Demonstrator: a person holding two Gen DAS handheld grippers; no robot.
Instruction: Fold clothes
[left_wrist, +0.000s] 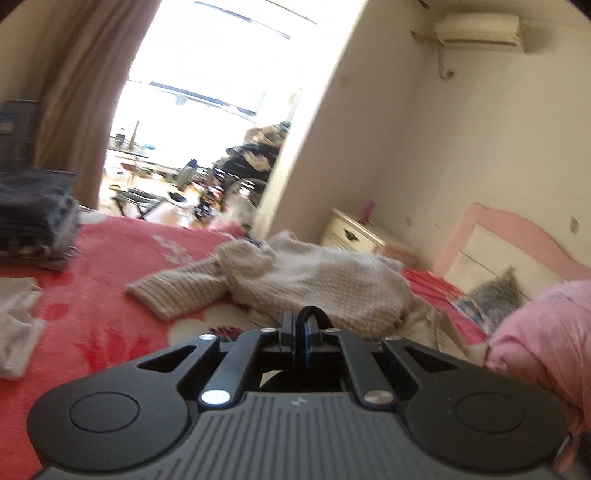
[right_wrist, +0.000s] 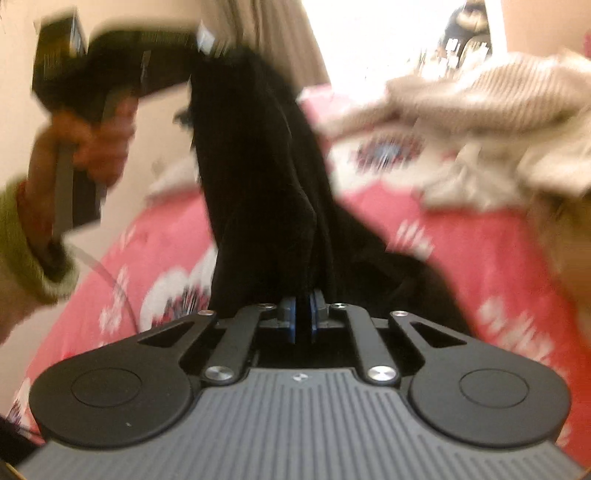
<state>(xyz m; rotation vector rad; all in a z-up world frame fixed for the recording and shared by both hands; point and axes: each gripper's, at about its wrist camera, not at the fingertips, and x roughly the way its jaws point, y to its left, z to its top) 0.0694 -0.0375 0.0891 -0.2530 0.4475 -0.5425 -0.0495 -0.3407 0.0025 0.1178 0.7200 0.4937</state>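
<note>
A black garment (right_wrist: 258, 177) hangs stretched between both grippers above the red floral blanket (right_wrist: 461, 266). In the right wrist view my right gripper (right_wrist: 303, 310) is shut on the garment's lower part. A hand (right_wrist: 85, 147) holds my left gripper (right_wrist: 197, 42) up at the top left, blurred, gripping the garment's upper end. In the left wrist view my left gripper (left_wrist: 301, 323) is shut, with a small fold of the black garment (left_wrist: 309, 314) sticking out between its fingers. A beige knit sweater (left_wrist: 295, 280) lies crumpled on the bed beyond it.
A stack of folded dark clothes (left_wrist: 33, 218) sits at the bed's far left, with a white cloth (left_wrist: 18, 325) nearer. A pink quilt (left_wrist: 546, 332) bulges on the right. A nightstand (left_wrist: 354, 232) and pink headboard (left_wrist: 517, 236) stand by the wall.
</note>
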